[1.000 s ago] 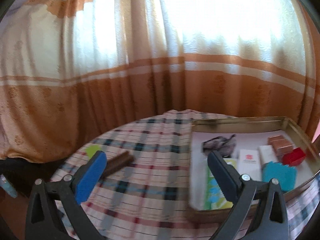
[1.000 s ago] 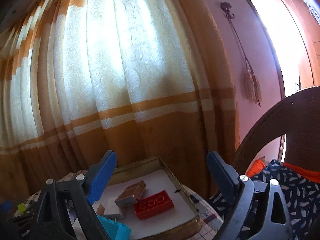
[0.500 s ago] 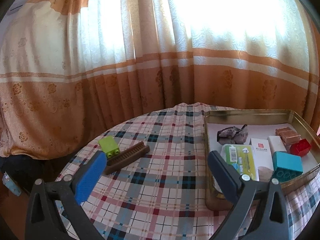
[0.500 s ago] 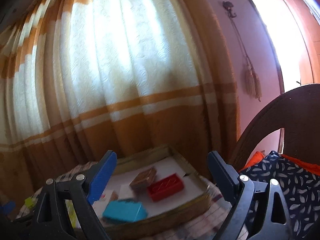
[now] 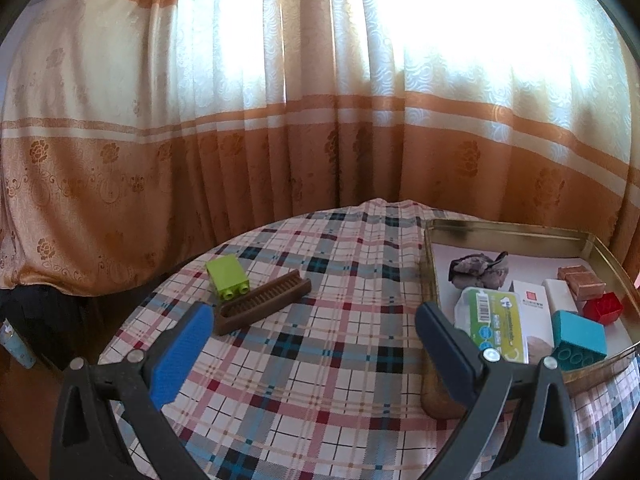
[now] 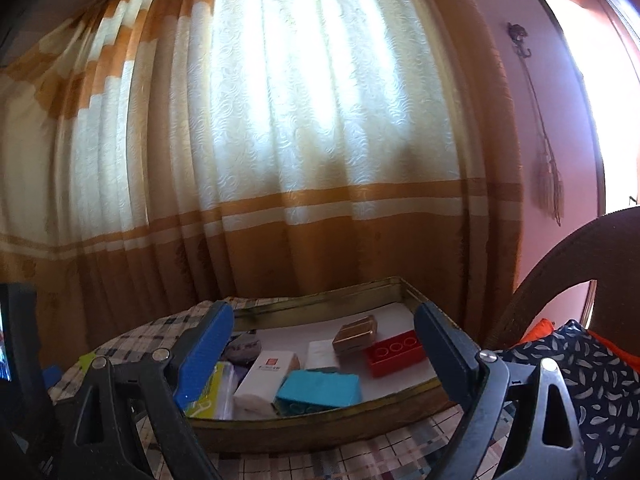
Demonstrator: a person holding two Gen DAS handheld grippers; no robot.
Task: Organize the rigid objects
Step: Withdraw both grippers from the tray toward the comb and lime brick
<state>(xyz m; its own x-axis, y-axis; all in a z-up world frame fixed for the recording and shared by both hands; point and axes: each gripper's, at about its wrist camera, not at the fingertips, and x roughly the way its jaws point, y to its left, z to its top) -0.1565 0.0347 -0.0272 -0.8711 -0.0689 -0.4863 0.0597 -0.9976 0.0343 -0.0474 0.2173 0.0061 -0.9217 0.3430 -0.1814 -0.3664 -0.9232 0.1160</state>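
Observation:
A green toy brick [image 5: 227, 279] and a brown comb [image 5: 263, 302] lie on the plaid tablecloth [image 5: 320, 340], far left. A brass tray [image 5: 504, 229] at right holds a teal brick [image 5: 576, 340], a red brick [image 5: 603, 307], a copper box [image 5: 582, 282], white boxes [image 5: 530, 304], a green-labelled pack [image 5: 494, 322] and a grey stone [image 5: 478, 270]. My left gripper [image 5: 314, 338] is open and empty, above the cloth in front of the comb. My right gripper [image 6: 322, 354] is open and empty, near the front of the tray [image 6: 320, 420], over the teal brick [image 6: 318, 388] and red brick [image 6: 394, 354].
Orange and cream curtains [image 5: 320, 120] hang close behind the round table. A dark wooden chair back [image 6: 580, 268] with a patterned navy cloth [image 6: 592, 392] stands at the right. The table edge drops off at left.
Both grippers drew back and tipped down, so more of the table and tray shows. The green brick and comb now lie fully in the left wrist view. Nothing was grasped.

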